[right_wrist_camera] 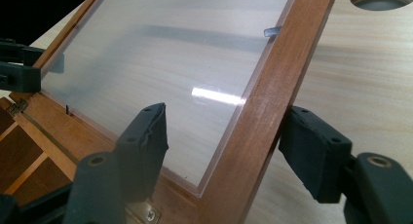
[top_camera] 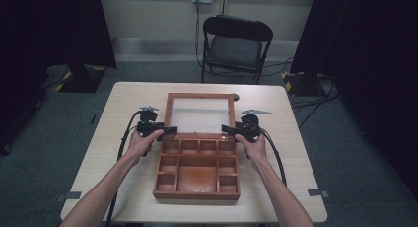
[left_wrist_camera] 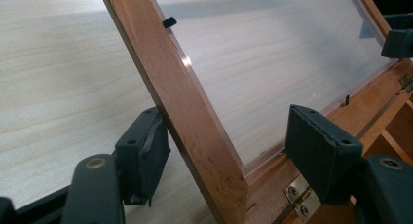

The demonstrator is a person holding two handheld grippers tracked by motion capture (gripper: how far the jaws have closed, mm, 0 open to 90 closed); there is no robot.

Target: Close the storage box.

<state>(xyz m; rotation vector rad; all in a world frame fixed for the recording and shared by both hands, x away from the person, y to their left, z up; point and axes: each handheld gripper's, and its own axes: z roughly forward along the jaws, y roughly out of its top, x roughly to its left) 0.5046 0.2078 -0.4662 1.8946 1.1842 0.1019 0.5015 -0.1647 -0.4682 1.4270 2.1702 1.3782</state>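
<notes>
A: Where's the lid [top_camera: 199,113]?
B: Swung back behind the wooden box [top_camera: 197,170] on the bench [top_camera: 128,101], low, maybe lying flat. The left claw [left_wrist_camera: 226,151] and the right claw [right_wrist_camera: 224,146] each straddle a side rail, jaws apart, not pinching yet.
A: So which step?
B: Probably gripping to close it. Next: squeeze both rails and lift evenly.

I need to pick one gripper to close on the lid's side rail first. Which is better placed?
Probably the left gripper: one pad already touches the lid rail, though the other stands well off. The right gripper straddles its rail with gaps on both sides. The difference is slight.
</notes>
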